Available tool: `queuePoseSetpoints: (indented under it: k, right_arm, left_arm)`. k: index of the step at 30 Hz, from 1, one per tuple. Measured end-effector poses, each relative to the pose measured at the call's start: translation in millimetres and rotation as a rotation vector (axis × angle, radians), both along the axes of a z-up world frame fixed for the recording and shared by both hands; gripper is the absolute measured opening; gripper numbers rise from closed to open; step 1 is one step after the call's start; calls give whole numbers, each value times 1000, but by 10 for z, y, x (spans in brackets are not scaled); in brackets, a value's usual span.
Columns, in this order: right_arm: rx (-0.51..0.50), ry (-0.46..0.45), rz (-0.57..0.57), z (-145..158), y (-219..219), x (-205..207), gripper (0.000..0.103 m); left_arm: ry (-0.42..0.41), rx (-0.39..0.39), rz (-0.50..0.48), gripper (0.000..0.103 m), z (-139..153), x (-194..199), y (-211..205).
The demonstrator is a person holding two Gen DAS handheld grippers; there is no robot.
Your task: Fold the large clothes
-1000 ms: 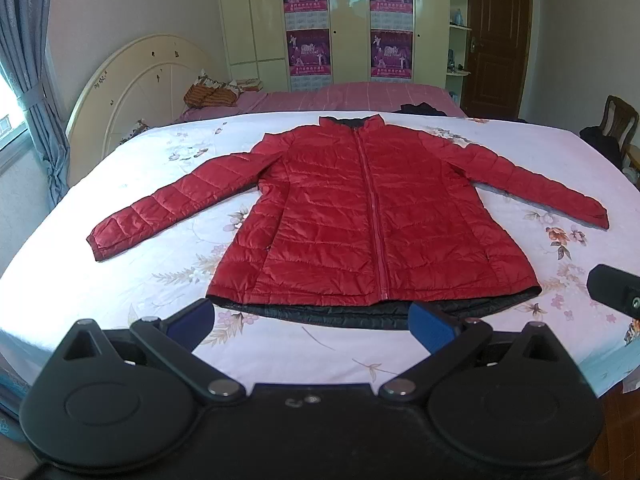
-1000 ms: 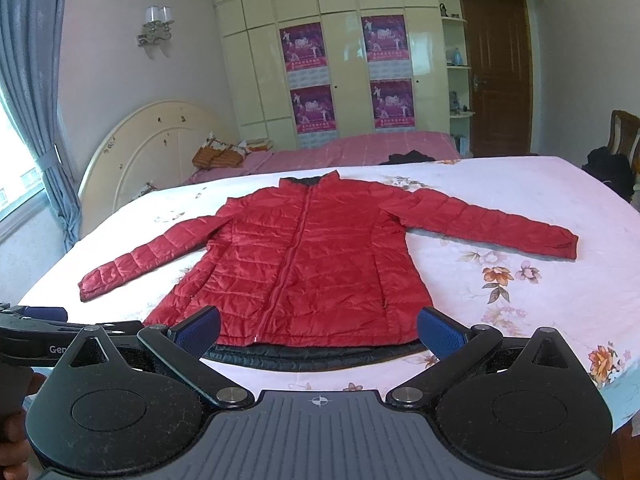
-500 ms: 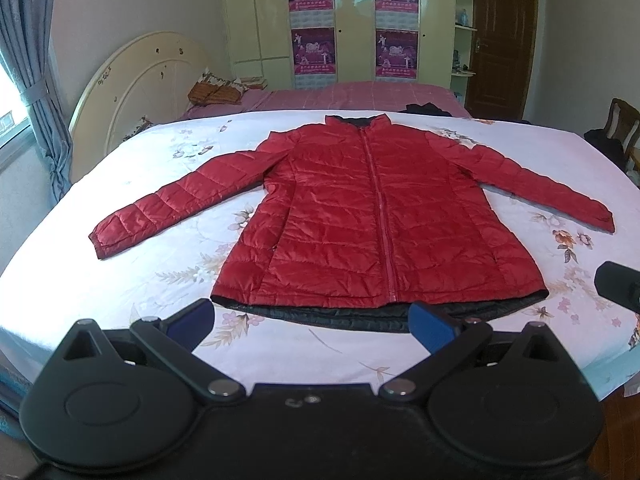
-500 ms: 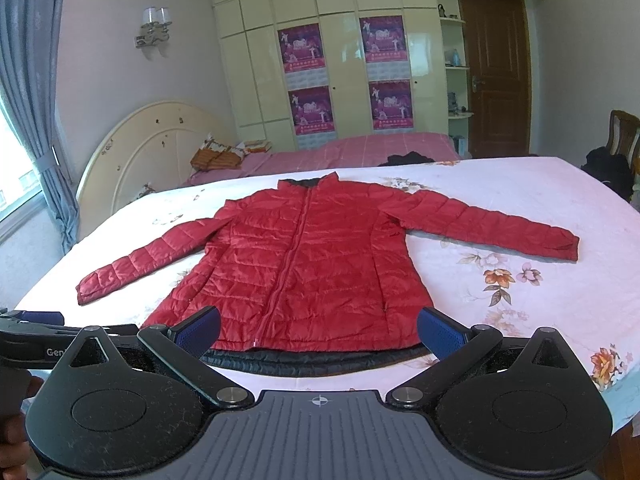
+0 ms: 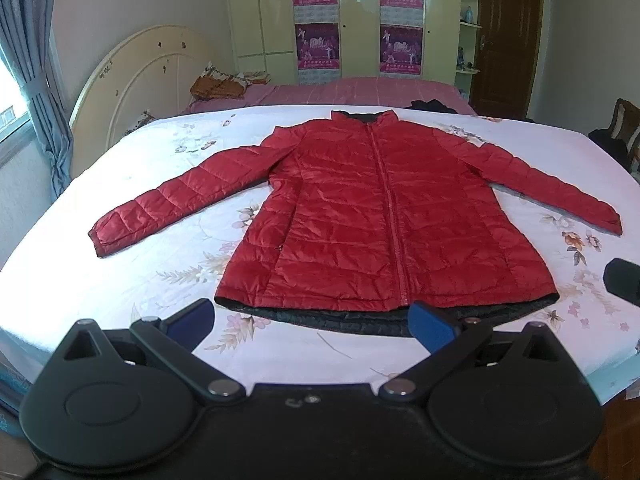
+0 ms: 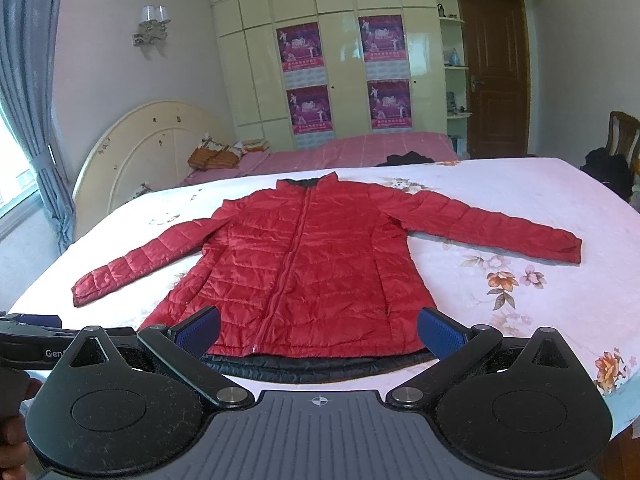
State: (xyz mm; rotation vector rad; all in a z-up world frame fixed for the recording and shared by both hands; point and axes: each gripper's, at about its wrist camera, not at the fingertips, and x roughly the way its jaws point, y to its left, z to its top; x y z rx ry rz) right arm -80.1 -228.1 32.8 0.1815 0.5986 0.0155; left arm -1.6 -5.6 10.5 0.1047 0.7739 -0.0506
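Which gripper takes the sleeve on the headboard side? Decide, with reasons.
Probably left. The left gripper, open, hovers on that sleeve's side of the zipper; the right gripper, also open, hovers past the zipper, farther from it.

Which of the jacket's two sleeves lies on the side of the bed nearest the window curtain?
The sleeve stretching left on the red quilted jacket; its cuff points toward the blue curtain. The other sleeve reaches toward the wooden chair.
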Motion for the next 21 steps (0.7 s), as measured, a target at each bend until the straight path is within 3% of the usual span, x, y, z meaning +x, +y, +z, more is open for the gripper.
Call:
queuePoseSetpoints:
  k: [11, 21]
  right_arm:
    - [-8, 6, -47, -119, -46, 323, 103]
    - [-26, 39, -107, -376, -136, 896, 103]
  left_arm:
    - [19, 11, 13, 103, -134, 389, 60]
    - [48, 14, 22, 103, -357, 1002, 170]
